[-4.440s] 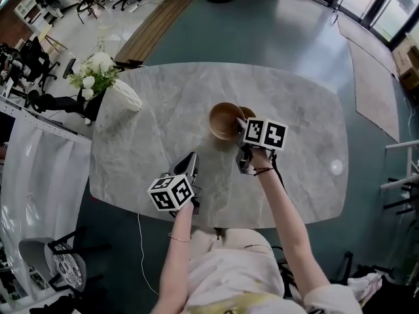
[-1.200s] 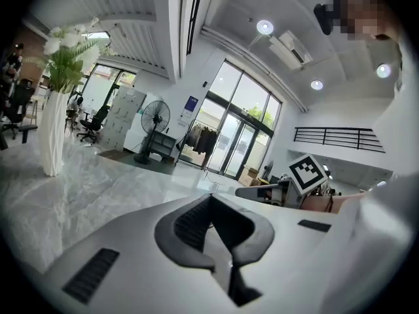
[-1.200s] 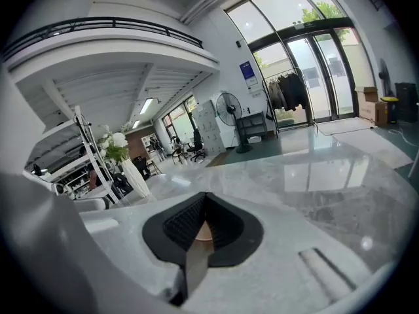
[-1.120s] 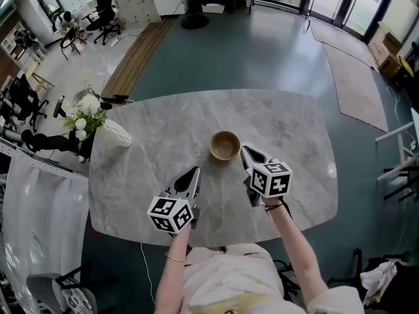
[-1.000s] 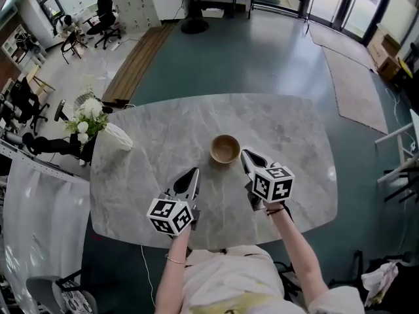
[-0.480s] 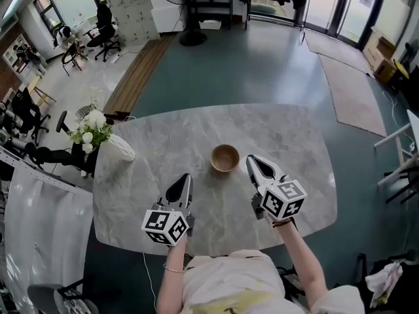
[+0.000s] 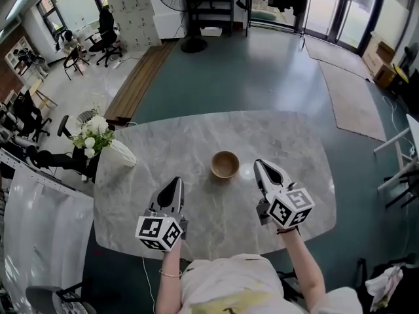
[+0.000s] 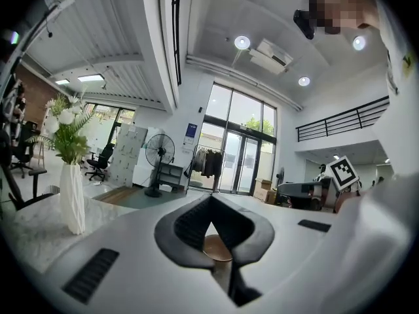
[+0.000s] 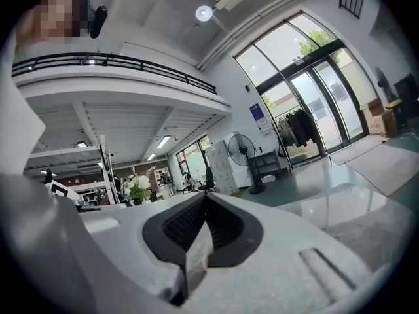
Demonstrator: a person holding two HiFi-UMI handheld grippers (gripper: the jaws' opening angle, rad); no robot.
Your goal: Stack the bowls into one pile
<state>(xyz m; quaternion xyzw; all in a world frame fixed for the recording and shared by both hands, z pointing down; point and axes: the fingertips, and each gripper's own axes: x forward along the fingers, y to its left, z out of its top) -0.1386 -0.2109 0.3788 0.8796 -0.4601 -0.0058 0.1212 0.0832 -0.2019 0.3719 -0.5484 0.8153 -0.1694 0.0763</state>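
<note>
Marble table (image 7: 196,136): wooden bowl pile (image 7: 224,164) ctr, flower vase (image 7: 122,153) left edge.

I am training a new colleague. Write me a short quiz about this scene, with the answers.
1. True or false: the right gripper is holding a bowl.
2. What stands near the left edge of the grey marble table?
A. a white vase with white flowers
B. a black fan
C. a cardboard box
3. Fill in: in the head view, the brown wooden bowls show at ____ place on the table.

Key:
1. False. Its jaws are shut with nothing between them.
2. A
3. one
</note>
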